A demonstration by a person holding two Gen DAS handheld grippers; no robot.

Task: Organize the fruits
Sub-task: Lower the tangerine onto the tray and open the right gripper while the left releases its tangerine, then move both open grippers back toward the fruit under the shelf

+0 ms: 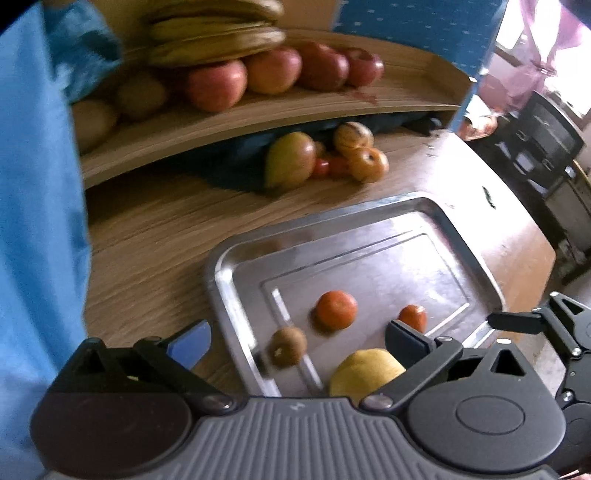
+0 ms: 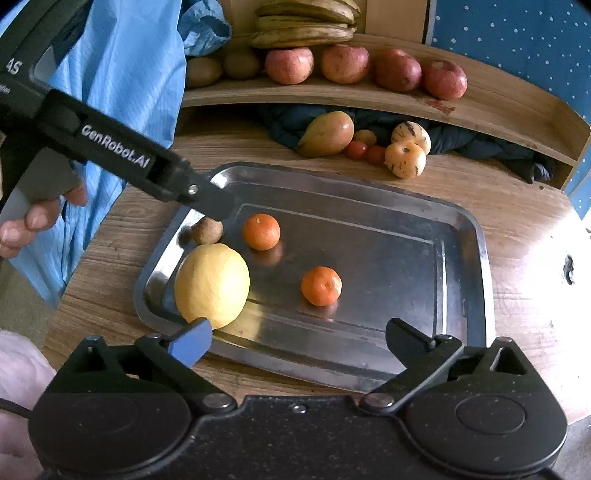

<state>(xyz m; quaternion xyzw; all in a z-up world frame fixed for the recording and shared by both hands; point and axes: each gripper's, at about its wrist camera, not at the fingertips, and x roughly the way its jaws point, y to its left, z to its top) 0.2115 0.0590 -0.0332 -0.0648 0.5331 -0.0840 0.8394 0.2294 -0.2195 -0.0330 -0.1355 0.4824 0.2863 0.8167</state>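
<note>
A steel tray on the wooden table holds a big yellow lemon-like fruit, a small brown kiwi and two tangerines. My right gripper hovers open over the tray's near edge with nothing between its fingers. My left gripper is open too, above the tray's left end; below it lie the kiwi, a tangerine and the yellow fruit. In the right wrist view, one of its fingers reaches over the kiwi without touching it.
A wooden shelf at the back carries several apples, bananas and brown fruits. Under it lie a mango, two striped melons, cherry tomatoes and dark cloth. A person's blue sleeve hangs left.
</note>
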